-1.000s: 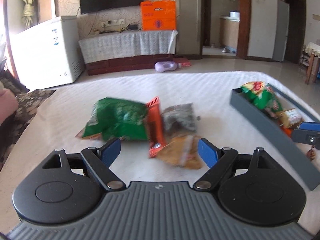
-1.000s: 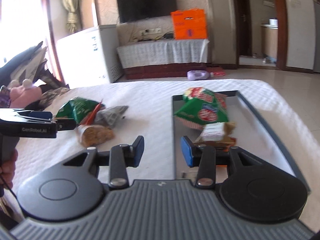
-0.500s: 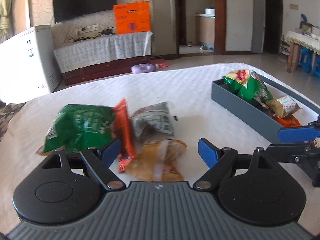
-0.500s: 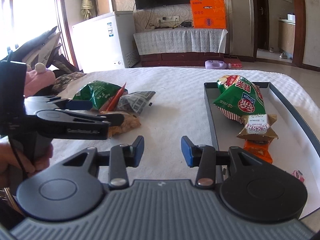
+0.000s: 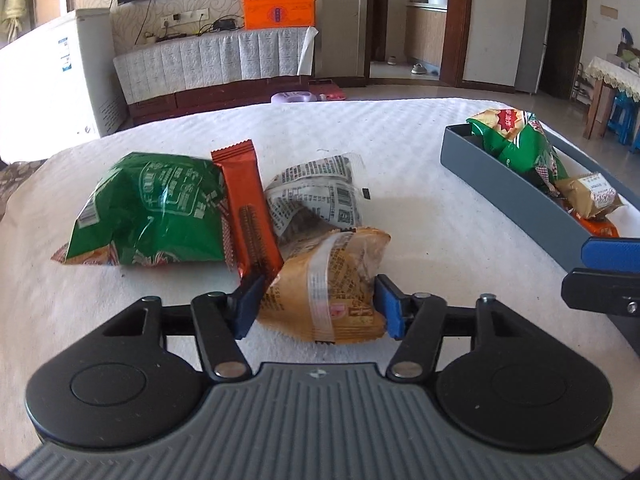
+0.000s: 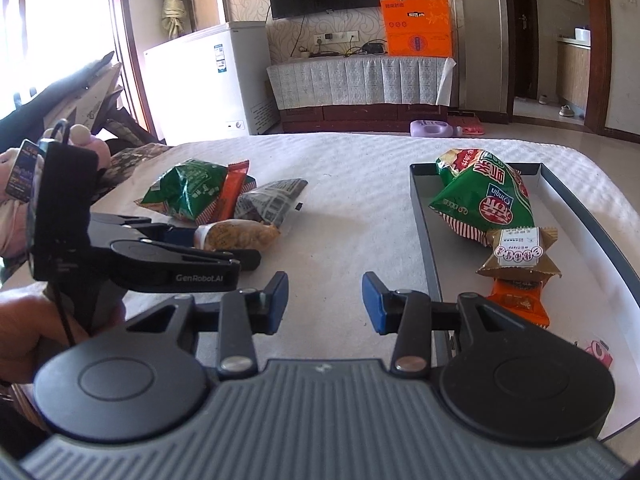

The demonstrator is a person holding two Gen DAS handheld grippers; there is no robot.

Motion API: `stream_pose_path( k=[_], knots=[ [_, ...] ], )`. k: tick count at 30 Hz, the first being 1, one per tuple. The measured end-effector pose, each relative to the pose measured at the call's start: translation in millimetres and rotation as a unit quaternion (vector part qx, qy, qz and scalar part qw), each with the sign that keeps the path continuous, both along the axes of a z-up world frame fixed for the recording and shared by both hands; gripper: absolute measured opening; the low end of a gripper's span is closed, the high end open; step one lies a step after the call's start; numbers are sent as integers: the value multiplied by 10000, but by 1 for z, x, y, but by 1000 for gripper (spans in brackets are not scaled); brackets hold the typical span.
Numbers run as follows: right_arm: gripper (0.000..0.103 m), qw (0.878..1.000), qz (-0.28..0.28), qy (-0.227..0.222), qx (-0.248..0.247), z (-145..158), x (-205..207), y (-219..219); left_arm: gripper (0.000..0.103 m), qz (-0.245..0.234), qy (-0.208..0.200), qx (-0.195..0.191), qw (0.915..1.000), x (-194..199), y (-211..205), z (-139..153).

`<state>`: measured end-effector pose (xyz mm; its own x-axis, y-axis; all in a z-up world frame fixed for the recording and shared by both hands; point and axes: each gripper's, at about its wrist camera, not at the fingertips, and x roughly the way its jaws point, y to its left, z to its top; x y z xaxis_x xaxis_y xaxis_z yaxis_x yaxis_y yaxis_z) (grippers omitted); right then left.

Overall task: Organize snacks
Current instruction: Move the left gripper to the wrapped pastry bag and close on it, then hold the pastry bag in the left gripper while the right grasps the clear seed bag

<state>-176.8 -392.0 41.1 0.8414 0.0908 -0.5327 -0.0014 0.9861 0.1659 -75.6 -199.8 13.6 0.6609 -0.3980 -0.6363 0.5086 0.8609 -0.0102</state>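
Note:
A tan snack packet [image 5: 332,264] lies at the near end of a snack pile on the white table. My left gripper [image 5: 316,306] is closing on it, and both blue pads touch its sides. Behind it lie a green chip bag [image 5: 148,208], an orange bar [image 5: 250,208] and a grey printed packet [image 5: 316,192]. The grey tray [image 6: 424,240] on the right holds a green bag [image 6: 484,196], a small brown packet [image 6: 518,254] and an orange packet [image 6: 516,300]. My right gripper [image 6: 325,302] hangs open and empty beside the tray's left wall.
A person's hand [image 6: 36,320] holds the left gripper at the table's left edge. A small pink item [image 6: 598,352] lies in the tray's near corner. Beyond the table stand a white freezer [image 6: 208,80] and a covered cabinet with an orange box [image 6: 416,28].
The left gripper came forward and down over the tan packet, and its jaws drew in from wide apart to touch the packet's sides. The right gripper stayed open.

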Motion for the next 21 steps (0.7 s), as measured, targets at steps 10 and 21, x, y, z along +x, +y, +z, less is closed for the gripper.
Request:
stream_pose_path(
  k=[10, 21],
  knots=[
    [43, 9987, 224, 19, 457, 6, 31, 23, 55, 491, 330, -116, 9982, -20, 46, 14],
    [64, 9989, 182, 410, 140, -6, 117, 55, 63, 404, 452, 5, 9982, -5, 40, 6]
  ],
)
